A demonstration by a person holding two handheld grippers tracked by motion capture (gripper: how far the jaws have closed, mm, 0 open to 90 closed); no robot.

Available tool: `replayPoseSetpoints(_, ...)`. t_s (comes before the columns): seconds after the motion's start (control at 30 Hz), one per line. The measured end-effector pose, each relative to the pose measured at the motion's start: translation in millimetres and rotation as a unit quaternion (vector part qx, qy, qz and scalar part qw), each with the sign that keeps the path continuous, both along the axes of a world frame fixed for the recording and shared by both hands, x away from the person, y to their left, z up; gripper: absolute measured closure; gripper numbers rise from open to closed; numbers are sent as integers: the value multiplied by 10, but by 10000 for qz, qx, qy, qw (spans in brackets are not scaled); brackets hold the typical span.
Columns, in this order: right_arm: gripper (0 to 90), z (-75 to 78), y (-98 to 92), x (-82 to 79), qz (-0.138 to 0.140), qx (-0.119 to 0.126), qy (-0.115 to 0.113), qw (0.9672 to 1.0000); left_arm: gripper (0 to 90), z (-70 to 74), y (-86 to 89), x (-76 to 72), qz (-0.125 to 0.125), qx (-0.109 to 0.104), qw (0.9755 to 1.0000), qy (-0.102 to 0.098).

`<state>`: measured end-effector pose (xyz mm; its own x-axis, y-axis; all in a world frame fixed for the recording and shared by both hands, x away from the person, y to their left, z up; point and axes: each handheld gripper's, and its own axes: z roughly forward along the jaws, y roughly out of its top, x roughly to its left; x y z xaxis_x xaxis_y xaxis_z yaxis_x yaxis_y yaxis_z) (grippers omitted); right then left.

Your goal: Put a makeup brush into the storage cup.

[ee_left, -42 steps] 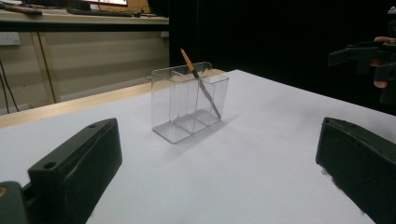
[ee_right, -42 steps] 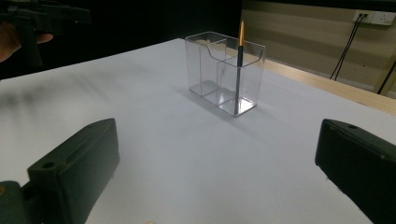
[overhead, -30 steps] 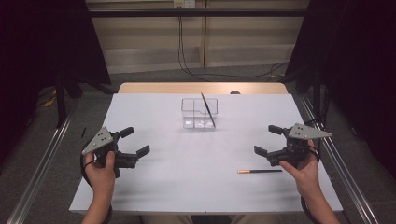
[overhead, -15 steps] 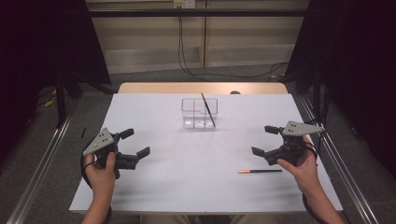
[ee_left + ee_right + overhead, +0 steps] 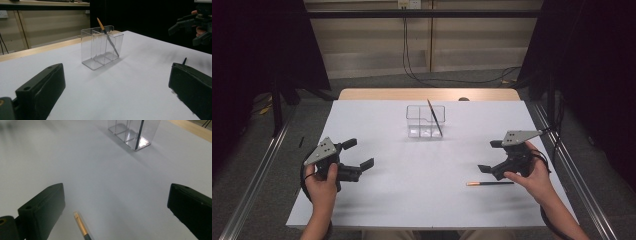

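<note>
So there's a clear plastic organizer [image 5: 425, 121] sitting toward the far middle of the worktop [image 5: 422, 200], looks like see-through acrylic with thin flat walls split into a few narrow compartments. In the left gripper view it's the same box [image 5: 100, 48], glossy, with rounded top corners. One pencil [image 5: 434, 117] is standing in it, leaning at a slant out of an end compartment, the one at the right in the high view. It's a thin dark stick with an orange-ish end poking above the rim [image 5: 107, 37]. The other compartments look empty as far as I can tell.

The second pencil [image 5: 490, 183] is lying flat on the white worktop, near the right front, just in front of the right hand-held gripper [image 5: 493, 155] and not touching it. Same kind of thing: slim dark shaft, orange-gold end pointing left in the high view. In the right gripper view that gold end [image 5: 80, 225] sits low between the jaws, closer to the left one, with the worktop under it.

Right hand-held gripper is spread wide, nothing in it, hovering over the pencil. Left hand-held gripper [image 5: 356, 154] is wide open too and holding nothing, over at the left front, well apart from the box. Both are chunky matte black plastic with blocky jaws and a grey three-cornered plate on top.

Worktop is a plain smooth white sheet, with a strip of pale wood showing along the far edge [image 5: 427, 94].
</note>
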<state>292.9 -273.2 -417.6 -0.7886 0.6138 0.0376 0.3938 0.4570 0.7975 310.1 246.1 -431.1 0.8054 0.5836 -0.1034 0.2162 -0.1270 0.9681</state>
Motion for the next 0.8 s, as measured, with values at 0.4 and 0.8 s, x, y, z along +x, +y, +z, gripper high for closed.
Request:
replayPoseSetpoints(0.4,4,6,35,31,292,-742,407,9960,7,8,-17,-19,-3,2,10000,3)
replayPoseSetpoints(0.8,4,4,52,43,530,-1354,670,9871,7,6,-22,-7,-18,35,10000,5)
